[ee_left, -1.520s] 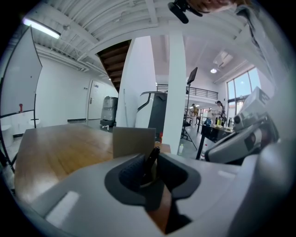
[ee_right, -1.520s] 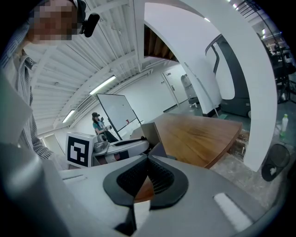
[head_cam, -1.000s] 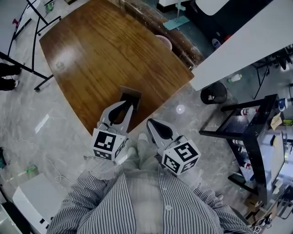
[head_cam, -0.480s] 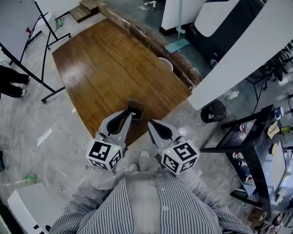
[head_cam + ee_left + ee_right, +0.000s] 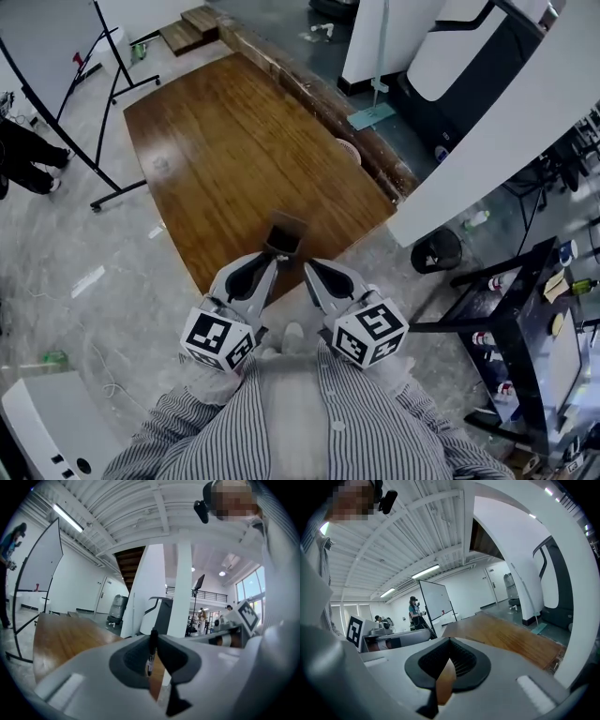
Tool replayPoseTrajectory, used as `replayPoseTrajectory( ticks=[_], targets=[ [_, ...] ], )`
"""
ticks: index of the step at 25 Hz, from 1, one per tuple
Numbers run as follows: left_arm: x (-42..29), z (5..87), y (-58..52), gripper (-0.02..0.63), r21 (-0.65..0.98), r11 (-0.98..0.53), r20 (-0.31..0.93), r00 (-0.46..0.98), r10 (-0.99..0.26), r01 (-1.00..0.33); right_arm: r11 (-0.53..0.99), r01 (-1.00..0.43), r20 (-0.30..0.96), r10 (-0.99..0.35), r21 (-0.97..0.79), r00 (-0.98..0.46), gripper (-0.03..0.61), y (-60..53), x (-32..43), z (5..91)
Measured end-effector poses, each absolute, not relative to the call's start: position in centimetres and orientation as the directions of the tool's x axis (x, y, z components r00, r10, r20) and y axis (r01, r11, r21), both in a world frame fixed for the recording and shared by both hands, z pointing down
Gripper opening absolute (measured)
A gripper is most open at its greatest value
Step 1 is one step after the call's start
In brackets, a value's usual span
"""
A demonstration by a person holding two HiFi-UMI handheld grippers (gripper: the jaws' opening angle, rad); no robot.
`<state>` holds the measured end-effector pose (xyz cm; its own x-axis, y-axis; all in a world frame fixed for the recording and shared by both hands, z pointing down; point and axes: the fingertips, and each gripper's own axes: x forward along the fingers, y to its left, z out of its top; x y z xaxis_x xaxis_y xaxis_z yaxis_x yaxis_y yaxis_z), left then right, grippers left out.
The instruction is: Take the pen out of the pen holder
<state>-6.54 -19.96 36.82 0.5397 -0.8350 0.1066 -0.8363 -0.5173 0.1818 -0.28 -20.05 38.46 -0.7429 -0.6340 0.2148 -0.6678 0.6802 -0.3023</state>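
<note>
A dark square pen holder [image 5: 286,233] stands near the front edge of the brown wooden table [image 5: 234,141]. My left gripper [image 5: 271,259] hangs just in front of the holder. In the left gripper view it [image 5: 153,638] is shut on a black pen [image 5: 151,652], which stands upright between the pads with its top poking above the tips. The head view does not show the pen. My right gripper [image 5: 308,266] floats beside the left one, level with it. Its jaws [image 5: 450,641] meet at the tips with nothing between them.
A whiteboard on a black stand [image 5: 66,66] is left of the table, with a person [image 5: 23,155] beside it. A white partition [image 5: 497,122], a black bin [image 5: 437,250] and a black cart [image 5: 525,309] are on the right. The floor is grey stone.
Both grippers have risen. The left gripper's tips, which were at the pen holder, now sit just short of it on my side.
</note>
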Motion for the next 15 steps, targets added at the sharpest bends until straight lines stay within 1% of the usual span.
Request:
replayPoseTrajectory(
  ticks=[9,15],
  targets=[
    [-7.4,36.9,-18.8,0.049,0.229,-0.51,0.09,0.539,-0.837,-0.829,0.697,-0.659,0.26,-0.606,-0.282,-0.752,-0.002,-18.9,-1.6,39.2],
    [-7.7,37.2,-18.6,0.049,0.259,-0.51,0.099,0.547,-0.831,-0.821,0.683,-0.674,0.271,-0.618,-0.28,-0.738,0.0,-18.9,-1.5,39.4]
  ],
)
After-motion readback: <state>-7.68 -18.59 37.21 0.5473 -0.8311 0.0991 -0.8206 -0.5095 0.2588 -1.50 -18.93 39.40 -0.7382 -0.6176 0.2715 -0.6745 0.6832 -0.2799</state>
